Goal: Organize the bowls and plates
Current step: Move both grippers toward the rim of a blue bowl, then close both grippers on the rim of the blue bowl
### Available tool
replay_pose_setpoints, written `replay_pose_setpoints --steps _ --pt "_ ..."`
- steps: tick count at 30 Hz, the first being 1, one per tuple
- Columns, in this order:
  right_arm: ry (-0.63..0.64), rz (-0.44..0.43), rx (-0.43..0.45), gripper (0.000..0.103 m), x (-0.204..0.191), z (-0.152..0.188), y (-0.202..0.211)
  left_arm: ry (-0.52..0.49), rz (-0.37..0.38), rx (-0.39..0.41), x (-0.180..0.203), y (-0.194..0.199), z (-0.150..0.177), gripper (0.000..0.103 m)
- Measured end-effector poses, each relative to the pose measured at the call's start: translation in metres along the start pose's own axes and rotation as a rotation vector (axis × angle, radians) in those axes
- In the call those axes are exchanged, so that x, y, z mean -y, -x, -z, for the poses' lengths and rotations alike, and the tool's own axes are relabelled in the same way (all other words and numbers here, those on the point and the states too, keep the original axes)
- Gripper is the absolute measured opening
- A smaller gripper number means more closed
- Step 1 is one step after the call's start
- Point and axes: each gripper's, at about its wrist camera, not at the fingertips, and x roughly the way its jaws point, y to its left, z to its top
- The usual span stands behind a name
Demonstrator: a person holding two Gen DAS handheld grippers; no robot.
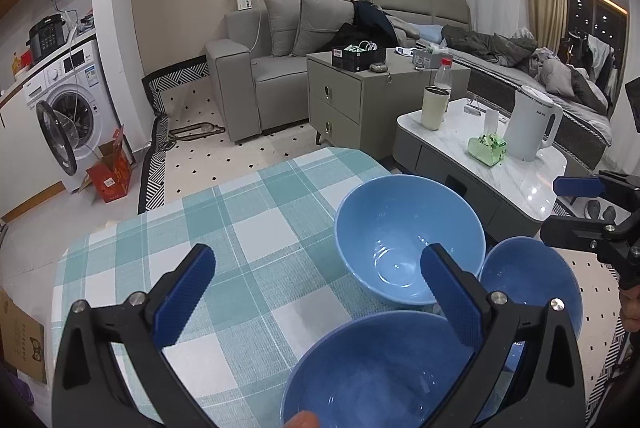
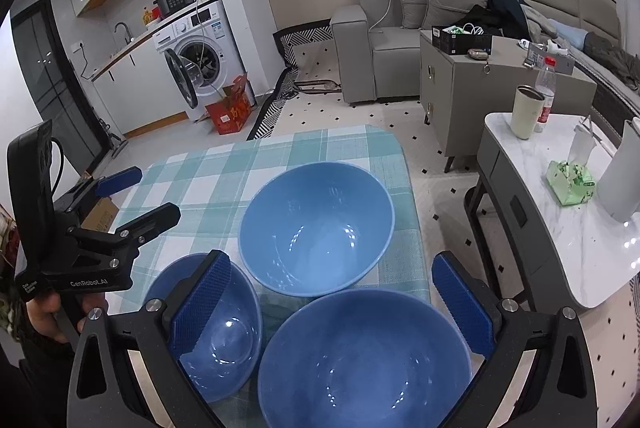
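Three blue bowls stand close together on a table with a teal plaid cloth (image 1: pixel 248 228). A light blue bowl (image 1: pixel 408 236) (image 2: pixel 316 228) is the farthest. In the left wrist view a darker blue bowl (image 1: pixel 368 372) lies just below my open left gripper (image 1: pixel 318 264), and another darker bowl (image 1: pixel 532 276) sits to the right. In the right wrist view my open right gripper (image 2: pixel 331 268) hovers over a darker bowl (image 2: pixel 364 360), its left finger in front of a second darker bowl (image 2: pixel 224 328). Neither gripper holds anything. The left gripper (image 2: pixel 148 194) also shows at the left, the right gripper (image 1: pixel 556 206) at the right edge.
A marble-topped coffee table (image 2: pixel 560 228) with a white kettle (image 1: pixel 532 124), cup and tissue pack stands right of the table. A grey cabinet (image 1: pixel 352 96) and sofa (image 1: pixel 272 68) lie beyond. A washing machine (image 1: pixel 68 108) and red box (image 1: pixel 112 176) are at the left. A cardboard box (image 1: pixel 20 340) sits beside the table.
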Motion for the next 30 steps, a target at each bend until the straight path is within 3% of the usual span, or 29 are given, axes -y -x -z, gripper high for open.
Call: replay_pose_setpoints --steps 4,22,27,30 --pt "-0.003 0.026 -0.026 0.102 0.005 -0.001 -0.012 -0.004 0.01 -0.013 0.001 -0.009 -0.001 0.103" --pt "-0.058 -0.038 -0.161 0.102 0.017 -0.001 -0.074 0.001 0.023 -0.134 0.004 -0.06 0.001 0.103" --pt "-0.071 -0.036 -0.167 0.097 0.02 -0.001 -0.084 0.007 0.036 -0.173 0.004 -0.073 0.004 0.103" --pt "-0.084 -0.033 -0.185 0.088 0.023 0.001 -0.091 0.002 0.04 -0.199 0.006 -0.082 0.006 0.101"
